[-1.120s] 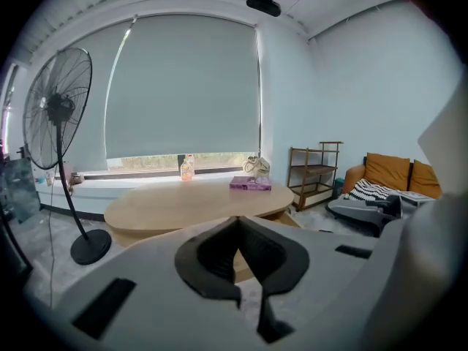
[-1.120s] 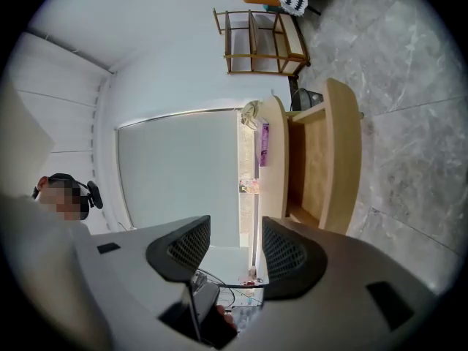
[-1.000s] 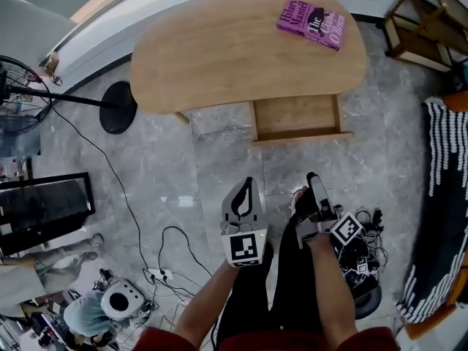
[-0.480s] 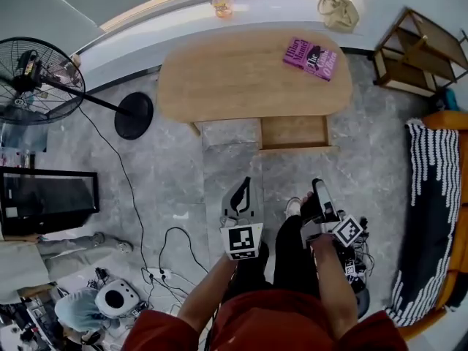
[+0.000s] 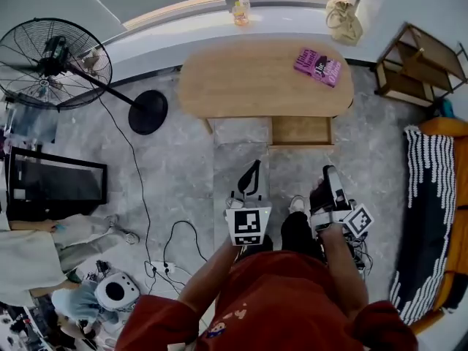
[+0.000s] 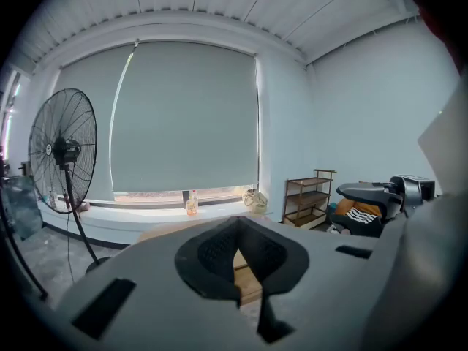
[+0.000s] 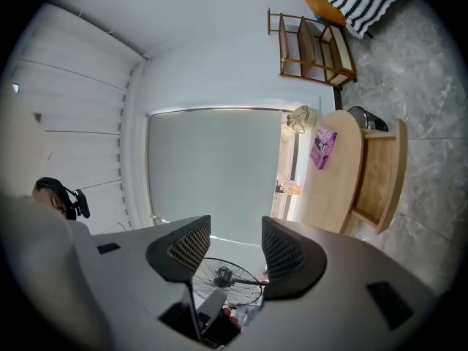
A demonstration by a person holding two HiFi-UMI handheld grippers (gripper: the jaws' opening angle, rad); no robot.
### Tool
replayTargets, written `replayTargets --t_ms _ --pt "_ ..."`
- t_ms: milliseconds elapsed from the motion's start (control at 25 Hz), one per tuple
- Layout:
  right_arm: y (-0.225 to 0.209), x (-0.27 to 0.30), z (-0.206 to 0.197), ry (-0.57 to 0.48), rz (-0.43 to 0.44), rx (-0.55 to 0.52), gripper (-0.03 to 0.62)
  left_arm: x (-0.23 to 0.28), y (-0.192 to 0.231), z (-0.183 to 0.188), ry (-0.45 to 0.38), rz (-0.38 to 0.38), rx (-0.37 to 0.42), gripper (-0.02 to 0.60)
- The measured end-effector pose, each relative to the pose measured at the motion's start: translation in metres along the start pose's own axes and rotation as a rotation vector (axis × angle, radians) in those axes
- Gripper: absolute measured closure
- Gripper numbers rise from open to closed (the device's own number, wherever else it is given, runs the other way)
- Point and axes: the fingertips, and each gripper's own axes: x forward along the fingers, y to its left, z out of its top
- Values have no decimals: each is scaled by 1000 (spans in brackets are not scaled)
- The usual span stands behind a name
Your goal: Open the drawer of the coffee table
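Drawer [image 5: 301, 130] of the coffee table stands pulled out from under the near edge of the oval wooden surface [image 5: 248, 79], toward its right end, and from above we see its wooden bottom. On that surface, at the far right corner, a purple book [image 5: 318, 66] lies flat, well apart from the drawer's front.

We hold both claws low in front of us over the grey stone floor [image 5: 183, 167], well short of the drawer and touching nothing. The left claw [image 5: 251, 172] has its two pads drawn together to a thin slit, with nothing gripped; through that slit we glimpse the drawer's wood beyond. The right claw [image 5: 331, 175] has its pads spread apart with only air between them, and its view is rolled on its side, so the surface and drawer appear upright at the right of that view.

Further out, a bottle [image 5: 240, 9] stands on the window sill behind the surface, and a cloth bag [image 5: 344, 22] sits to its right. A standing fan [image 5: 51, 61] is at the left, a wooden shelf unit [image 5: 413, 68] at the right, and a black-and-white striped throw [image 5: 431, 196] beside it.
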Motion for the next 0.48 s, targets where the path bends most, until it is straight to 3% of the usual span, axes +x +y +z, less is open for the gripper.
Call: replayTargets --t_ms 480 --pt "34 9 18 -45 16 -52 384 -15 22 34 -49 24 34 575"
